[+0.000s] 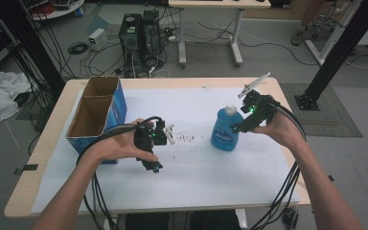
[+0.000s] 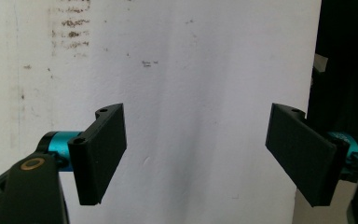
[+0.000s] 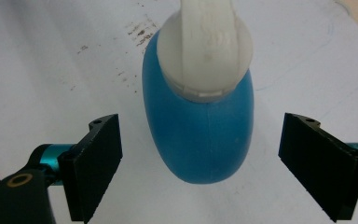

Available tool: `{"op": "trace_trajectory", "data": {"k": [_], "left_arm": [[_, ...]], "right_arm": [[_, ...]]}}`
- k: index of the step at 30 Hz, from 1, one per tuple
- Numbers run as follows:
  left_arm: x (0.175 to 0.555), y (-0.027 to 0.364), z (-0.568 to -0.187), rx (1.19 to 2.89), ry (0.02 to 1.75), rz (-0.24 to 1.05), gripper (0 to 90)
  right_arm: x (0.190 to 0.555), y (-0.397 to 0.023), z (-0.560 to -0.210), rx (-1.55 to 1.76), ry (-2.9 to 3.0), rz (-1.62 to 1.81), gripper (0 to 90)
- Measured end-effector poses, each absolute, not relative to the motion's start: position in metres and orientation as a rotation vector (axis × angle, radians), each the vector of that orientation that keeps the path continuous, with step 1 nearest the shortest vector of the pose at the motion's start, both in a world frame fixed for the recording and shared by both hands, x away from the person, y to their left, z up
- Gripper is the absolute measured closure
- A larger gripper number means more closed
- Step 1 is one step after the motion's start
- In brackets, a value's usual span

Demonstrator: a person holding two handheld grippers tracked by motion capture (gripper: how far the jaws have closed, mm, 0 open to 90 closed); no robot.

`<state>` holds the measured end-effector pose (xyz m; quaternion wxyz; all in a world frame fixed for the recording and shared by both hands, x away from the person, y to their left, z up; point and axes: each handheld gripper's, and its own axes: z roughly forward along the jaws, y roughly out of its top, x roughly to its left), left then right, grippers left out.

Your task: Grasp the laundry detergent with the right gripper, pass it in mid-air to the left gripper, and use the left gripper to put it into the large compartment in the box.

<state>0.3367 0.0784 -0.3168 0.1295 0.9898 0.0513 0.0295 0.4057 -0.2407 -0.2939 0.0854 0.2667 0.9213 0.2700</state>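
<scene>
The right gripper (image 3: pixel 200 163) is released: its two black jaws stand wide apart, one on either side of the blue bottle (image 3: pixel 200 130), with a clear gap between each jaw and the bottle wall. In the high view the right gripper (image 1: pixel 242 125) is held just beside the blue bottle (image 1: pixel 226 130), at the bottle's right side. The bottle stands upright on the white sheet (image 1: pixel 191 167), right of the table's centre, and carries a white cap (image 3: pixel 204 56). The left gripper (image 2: pixel 196 154) is likewise released, jaws spread wide, with nothing between them and the white sheet (image 2: pixel 191 70) beyond. In the high view the left gripper (image 1: pixel 162 136) is held over the sheet, well apart from the bottle. A cluster of dark marks (image 1: pixel 187 138) lies on the sheet between the two grippers. An open cardboard box (image 1: pixel 98 112) with blue sides stands at the table's left edge.
</scene>
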Motion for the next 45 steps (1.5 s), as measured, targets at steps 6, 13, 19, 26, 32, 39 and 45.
{"op": "trace_trajectory", "data": {"k": [6, 13, 19, 26, 32, 39, 45], "left_arm": [[0.338, 0.078, -0.319, 2.878, 0.151, 0.082, 20.4], [0.340, 0.079, -0.321, 2.878, 0.161, 0.074, 20.4], [0.341, 0.080, -0.322, 2.877, 0.161, 0.076, 20.4], [0.342, 0.079, -0.323, 2.876, 0.157, 0.074, 20.4], [0.341, 0.078, -0.325, 2.872, 0.165, 0.060, 20.4], [0.342, 0.077, -0.327, 2.871, 0.167, 0.059, 20.4], [0.343, 0.078, -0.327, 2.871, 0.171, 0.059, 20.4]], "right_arm": [[0.411, -0.239, -0.315, 0.814, 2.758, 0.804, 12.4], [0.415, -0.237, -0.327, 0.812, 2.756, 0.843, 12.4], [0.416, -0.235, -0.331, 0.805, 2.754, 0.860, 12.5], [0.418, -0.234, -0.332, 0.803, 2.772, 0.871, 12.8], [0.418, -0.234, -0.332, 0.794, 2.775, 0.881, 16.1], [0.418, -0.234, -0.333, 0.778, 2.768, 0.895, 17.7], [0.420, -0.234, -0.335, 0.787, 2.766, 0.897, 17.9]]}}
